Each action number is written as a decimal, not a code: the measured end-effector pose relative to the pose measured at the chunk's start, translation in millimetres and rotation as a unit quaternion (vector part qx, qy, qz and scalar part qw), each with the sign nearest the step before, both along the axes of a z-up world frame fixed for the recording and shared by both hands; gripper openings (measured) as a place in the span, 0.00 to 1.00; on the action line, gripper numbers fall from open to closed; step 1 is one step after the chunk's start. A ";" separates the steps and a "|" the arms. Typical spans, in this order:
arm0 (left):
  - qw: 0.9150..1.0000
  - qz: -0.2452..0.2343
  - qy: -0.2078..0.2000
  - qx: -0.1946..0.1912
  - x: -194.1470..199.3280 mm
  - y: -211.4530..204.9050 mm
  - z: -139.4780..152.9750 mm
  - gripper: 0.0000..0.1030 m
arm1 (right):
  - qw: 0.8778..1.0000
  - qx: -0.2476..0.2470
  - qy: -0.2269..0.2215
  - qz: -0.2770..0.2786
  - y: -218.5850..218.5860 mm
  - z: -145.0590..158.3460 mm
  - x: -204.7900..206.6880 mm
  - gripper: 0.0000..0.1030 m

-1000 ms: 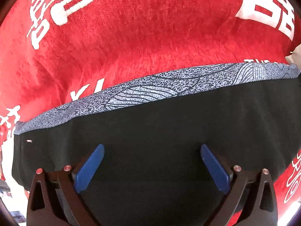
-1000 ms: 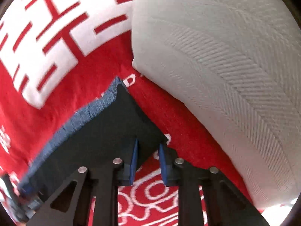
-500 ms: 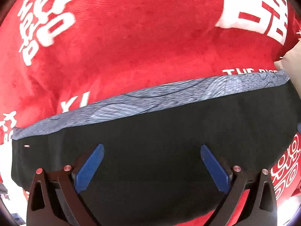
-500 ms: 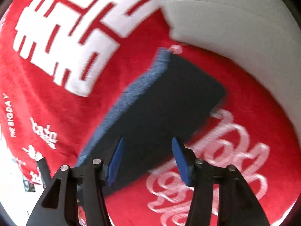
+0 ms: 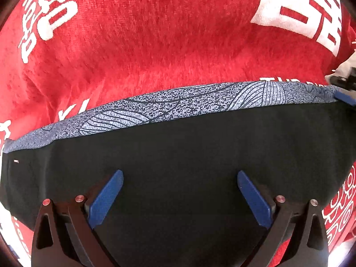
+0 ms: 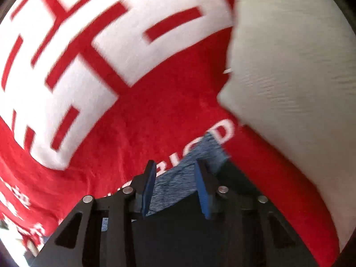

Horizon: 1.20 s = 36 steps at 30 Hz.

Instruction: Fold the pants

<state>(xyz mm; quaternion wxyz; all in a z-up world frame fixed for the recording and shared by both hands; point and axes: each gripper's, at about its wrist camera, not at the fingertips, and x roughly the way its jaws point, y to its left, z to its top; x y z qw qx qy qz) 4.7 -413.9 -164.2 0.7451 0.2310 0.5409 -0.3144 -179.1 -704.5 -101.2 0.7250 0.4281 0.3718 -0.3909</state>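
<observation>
The folded black pants lie flat on the red blanket, with a blue-grey patterned waistband strip along their far edge. My left gripper is open wide just above the black cloth, holding nothing. In the right wrist view the waistband and black cloth sit under my right gripper, whose jaws stand partly open with only the waistband showing between them. The right gripper's blue finger shows at the pants' far right corner in the left wrist view.
The red blanket has large white characters and lettering. A cream pillow lies close to the right of the pants' corner. A white edge shows at the lower left.
My right gripper let go of the pants' corner, opened, and has moved forward over the waistband end. The left gripper stayed open over the pants, shifting only slightly.
</observation>
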 end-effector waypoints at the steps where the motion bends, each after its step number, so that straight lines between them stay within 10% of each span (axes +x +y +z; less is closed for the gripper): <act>1: 1.000 0.000 0.000 0.000 -0.6 0.5 0.2 1.00 | 1.000 0.005 -0.008 0.002 5.3 6.3 -7.2 0.43; 14: 1.000 -0.004 0.004 -0.003 -0.9 5.7 -5.4 1.00 | 0.982 0.156 -0.095 -0.049 133.2 -5.4 -108.1 0.58; 36: 0.999 0.012 0.026 0.029 8.4 -7.7 3.2 1.00 | 0.987 0.144 -0.076 -0.016 146.8 -10.2 -103.8 0.65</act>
